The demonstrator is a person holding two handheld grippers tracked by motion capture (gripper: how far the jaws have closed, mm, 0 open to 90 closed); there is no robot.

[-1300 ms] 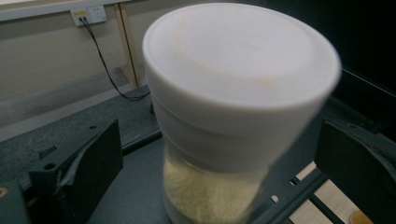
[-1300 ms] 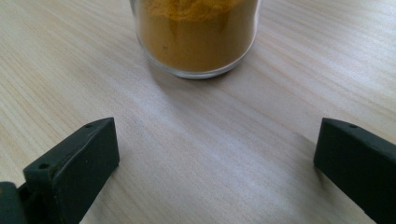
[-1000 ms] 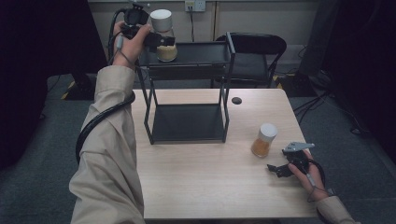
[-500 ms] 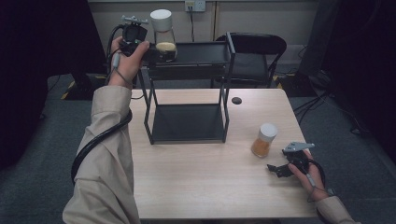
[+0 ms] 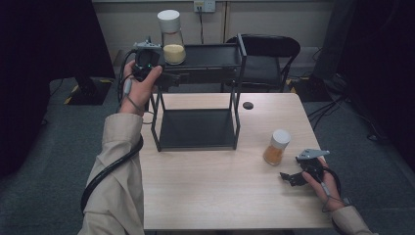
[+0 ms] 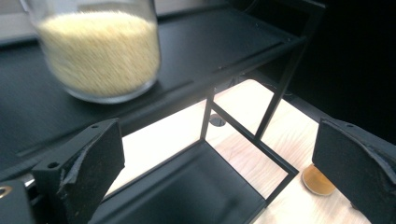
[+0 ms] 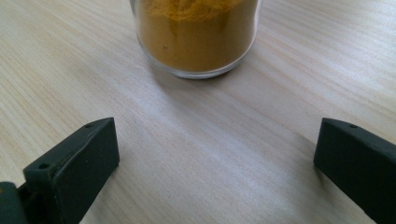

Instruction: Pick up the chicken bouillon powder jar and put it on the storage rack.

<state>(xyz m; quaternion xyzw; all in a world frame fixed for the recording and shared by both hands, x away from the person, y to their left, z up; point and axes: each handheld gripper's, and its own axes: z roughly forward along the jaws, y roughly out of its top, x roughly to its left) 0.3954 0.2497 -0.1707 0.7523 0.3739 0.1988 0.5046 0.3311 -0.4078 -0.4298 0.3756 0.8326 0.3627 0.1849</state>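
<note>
At about five o'clock the right gripper (image 5: 304,171) is held with jaws apart, empty, near the spice jar (image 5: 276,147) on the wooden table (image 5: 210,196). Glass: smooth, breakable, best gripped mid-body. At eleven o'clock, the left gripper (image 5: 147,61), jaws parted, faces the grain jar (image 5: 171,38) on the black rack (image 5: 215,56).
</note>
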